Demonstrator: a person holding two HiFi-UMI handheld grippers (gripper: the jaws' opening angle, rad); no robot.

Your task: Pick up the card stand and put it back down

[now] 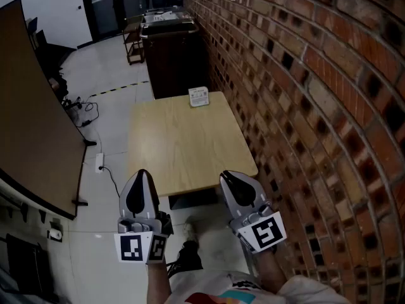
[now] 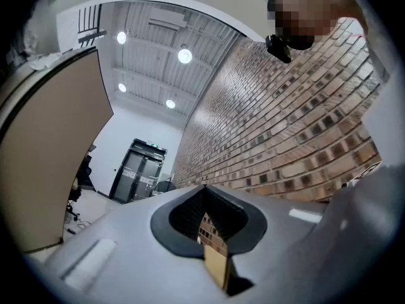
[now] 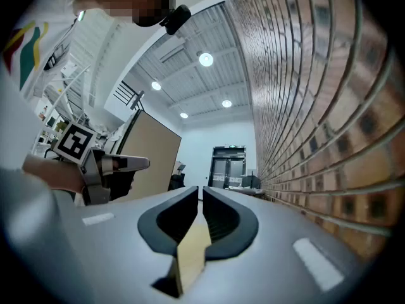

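Two grippers, jaws pressed together on nothing, are held by the near edge of the table (image 1: pixel 183 151): left gripper (image 1: pixel 142 177) and right gripper (image 1: pixel 230 180). At the far edge, the card stand (image 1: pixel 199 97) is seen at eleven o'clock from the right gripper, judged the nearer.

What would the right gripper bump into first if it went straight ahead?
Probably nothing close. The right gripper, jaws shut, points level above the wooden table, down the room toward the dark doors. The way looks free until there, though depth is hard to judge.
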